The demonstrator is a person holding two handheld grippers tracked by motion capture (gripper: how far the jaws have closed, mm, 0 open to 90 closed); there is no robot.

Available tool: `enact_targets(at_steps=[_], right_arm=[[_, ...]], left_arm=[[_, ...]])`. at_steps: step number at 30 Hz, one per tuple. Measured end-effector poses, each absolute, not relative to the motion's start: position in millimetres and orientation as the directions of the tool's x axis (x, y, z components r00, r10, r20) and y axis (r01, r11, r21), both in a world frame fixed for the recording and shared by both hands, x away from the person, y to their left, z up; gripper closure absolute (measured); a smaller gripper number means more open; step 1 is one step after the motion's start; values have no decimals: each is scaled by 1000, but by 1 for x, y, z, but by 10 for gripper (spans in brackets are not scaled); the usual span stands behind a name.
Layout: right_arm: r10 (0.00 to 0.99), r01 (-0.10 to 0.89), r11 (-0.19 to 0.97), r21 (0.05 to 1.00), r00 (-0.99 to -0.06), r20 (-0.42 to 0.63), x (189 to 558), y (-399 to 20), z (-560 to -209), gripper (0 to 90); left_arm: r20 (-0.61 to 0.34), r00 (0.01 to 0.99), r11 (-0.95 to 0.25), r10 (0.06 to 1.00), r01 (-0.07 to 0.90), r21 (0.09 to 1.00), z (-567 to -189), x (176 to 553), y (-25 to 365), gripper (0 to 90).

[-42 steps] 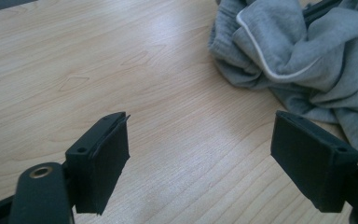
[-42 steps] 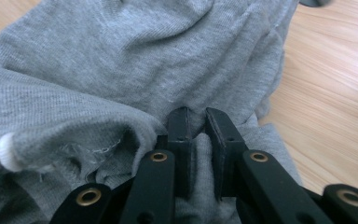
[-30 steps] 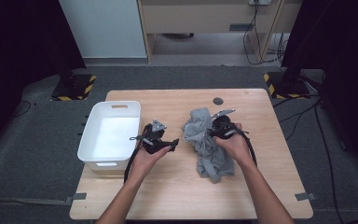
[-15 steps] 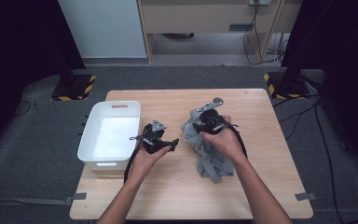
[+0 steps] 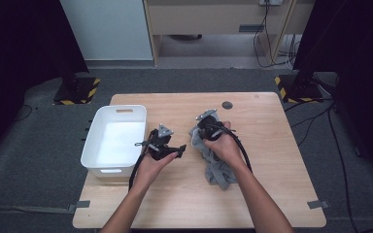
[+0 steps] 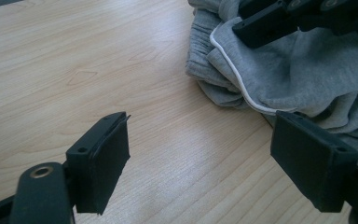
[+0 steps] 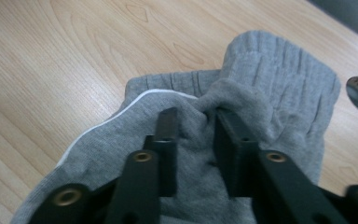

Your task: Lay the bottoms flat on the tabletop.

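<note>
A crumpled grey garment [image 5: 218, 170] with white piping lies on the wooden table [image 5: 272, 121], right of centre. My right gripper [image 5: 200, 130] sits at the garment's far end. In the right gripper view its jaws [image 7: 196, 119] have just been closing and now pinch a raised fold of the grey cloth [image 7: 270, 84] near the ribbed band. My left gripper [image 5: 177, 144] rests just left of the garment. It stands open [image 6: 198, 140] over bare wood with nothing between its pads. The cloth's edge [image 6: 298, 70] lies just beyond its right jaw.
A white plastic bin [image 5: 88, 141] stands at the table's left side, close behind my left hand. A small dark round disc [image 5: 228, 105] lies on the table beyond the garment. Black cables trail from both grippers toward the table's near edge.
My right gripper has moved left and a little away from me across the garment's far end, and its jaws have closed onto a fold. The left gripper has stayed where it was.
</note>
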State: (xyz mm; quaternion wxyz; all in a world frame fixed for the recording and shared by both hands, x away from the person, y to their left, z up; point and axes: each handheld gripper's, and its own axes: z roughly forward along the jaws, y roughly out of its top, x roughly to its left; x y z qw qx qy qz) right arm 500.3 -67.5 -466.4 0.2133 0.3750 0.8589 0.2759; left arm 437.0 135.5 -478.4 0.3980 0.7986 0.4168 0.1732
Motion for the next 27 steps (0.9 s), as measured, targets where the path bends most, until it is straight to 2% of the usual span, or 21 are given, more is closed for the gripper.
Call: enact_targets(at_steps=[3, 4, 10, 16, 27], right_arm=[[758, 528, 568, 631, -635, -150, 500, -70, -468, 885], [757, 524, 565, 637, -637, -148, 499, -71, -468, 897], [763, 496, 520, 696, -636, -117, 489, -87, -447, 900], [782, 493, 470, 732, -617, -87, 483, -122, -426, 900], [838, 597, 448, 665, -540, -80, 487, -181, -464, 900]], left_arm=[[-54, 591, -334, 805, 526, 782, -478, 437, 136, 188], [-53, 590, -334, 806, 527, 782, -479, 437, 136, 187], [-49, 590, -341, 806, 531, 776, -481, 438, 136, 187], [-47, 589, -341, 807, 530, 776, -481, 437, 136, 187], [-36, 599, -363, 800, 531, 765, -485, 437, 130, 187]])
